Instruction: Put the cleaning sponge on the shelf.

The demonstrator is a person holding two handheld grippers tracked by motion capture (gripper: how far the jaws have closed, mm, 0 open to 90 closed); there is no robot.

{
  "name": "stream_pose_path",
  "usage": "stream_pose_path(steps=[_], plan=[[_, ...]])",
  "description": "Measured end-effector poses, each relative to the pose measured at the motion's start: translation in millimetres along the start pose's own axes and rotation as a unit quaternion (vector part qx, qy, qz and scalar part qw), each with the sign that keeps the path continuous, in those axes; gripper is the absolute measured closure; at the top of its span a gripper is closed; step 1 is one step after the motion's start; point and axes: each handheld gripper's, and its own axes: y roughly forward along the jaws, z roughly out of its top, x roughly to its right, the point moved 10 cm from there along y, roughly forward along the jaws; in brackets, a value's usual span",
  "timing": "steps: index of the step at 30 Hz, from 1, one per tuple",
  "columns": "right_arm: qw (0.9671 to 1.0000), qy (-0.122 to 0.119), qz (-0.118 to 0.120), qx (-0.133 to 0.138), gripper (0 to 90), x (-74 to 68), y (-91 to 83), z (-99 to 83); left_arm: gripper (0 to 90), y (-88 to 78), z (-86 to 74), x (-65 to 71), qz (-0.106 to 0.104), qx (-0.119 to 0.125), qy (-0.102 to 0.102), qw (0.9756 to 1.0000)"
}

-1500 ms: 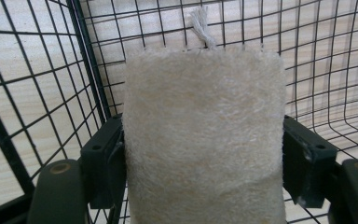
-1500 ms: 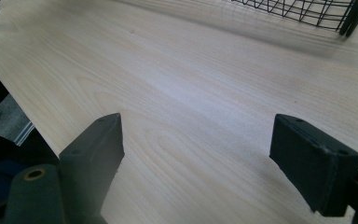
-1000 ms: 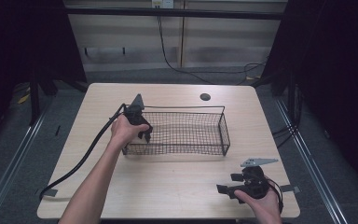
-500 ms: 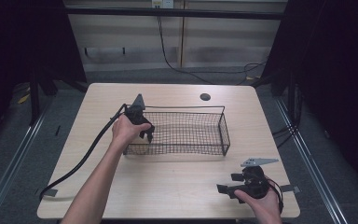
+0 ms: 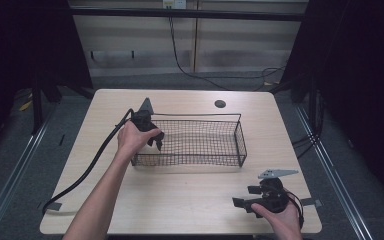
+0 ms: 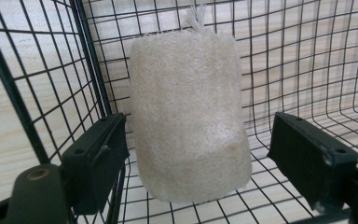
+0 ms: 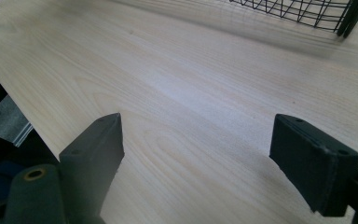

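A pale, fibrous loofah sponge (image 6: 189,116) stands on end inside the black wire basket (image 5: 240,132), against its left-end wall (image 6: 88,70). My left gripper (image 6: 196,154) is open, its jaws on either side of the sponge with a gap on the right side. In the high view the left gripper (image 5: 155,141) dips into the basket's left end, held by a hand. My right gripper (image 5: 243,196) rests low over the table's front right, open, with bare wood between its jaws (image 7: 196,144). A corner of the basket (image 7: 307,11) shows ahead of it.
The light wooden table (image 5: 180,200) has a round cable hole (image 5: 220,104) at the back. A thick black cable (image 5: 90,165) trails from the left gripper to the table's front left edge. Dark floor surrounds the table.
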Motion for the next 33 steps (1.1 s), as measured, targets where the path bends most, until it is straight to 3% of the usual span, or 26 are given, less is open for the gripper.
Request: stream_pose_path(steps=[4, 12, 21, 22, 23, 24, 25, 27, 33], plan=[[1.0000, 0.000, 0.000, -0.001, 17.2, -0.2, 0.1, -0.2, 18.4, -5.2, -0.7, 0.7, -0.005, 0.007, 0.013, 0.9999], [1.0000, 0.000, -0.001, -0.002, 17.2, -0.3, 0.4, -0.2, 18.3, -14.5, -0.8, 0.9, -0.012, 0.026, 0.014, 0.9995], [1.0000, 0.000, -0.001, -0.002, 17.2, -0.2, 0.4, -0.2, 18.3, -28.0, -6.5, 2.3, -0.027, 0.044, 0.044, 0.9976], [1.0000, -0.001, -0.002, -0.003, 17.2, 0.1, 0.7, -0.3, 18.2, -29.9, -7.4, 4.0, -0.035, 0.046, 0.051, 0.9970], [1.0000, -0.001, -0.002, -0.003, 17.2, 0.0, 0.8, -0.2, 18.2, -33.8, -7.7, 8.0, -0.067, 0.066, 0.059, 0.9938], [1.0000, -0.001, -0.002, -0.003, 17.2, 0.0, 0.8, -0.2, 18.1, -33.8, -7.7, 8.0, -0.067, 0.066, 0.059, 0.9938], [1.0000, -0.002, -0.002, -0.004, 17.2, 0.0, 0.5, -0.3, 17.6, -35.4, -8.0, 8.7, -0.082, 0.076, 0.063, 0.9918], [1.0000, -0.001, -0.002, -0.003, 17.2, 0.0, 0.5, -0.4, 17.5, -37.3, -10.2, 4.8, -0.076, 0.082, 0.073, 0.9911], [1.0000, -0.001, -0.003, -0.003, 17.2, 0.3, 1.0, 0.0, 17.5, -46.8, -14.8, -2.5, -0.094, 0.114, 0.098, 0.9841]])
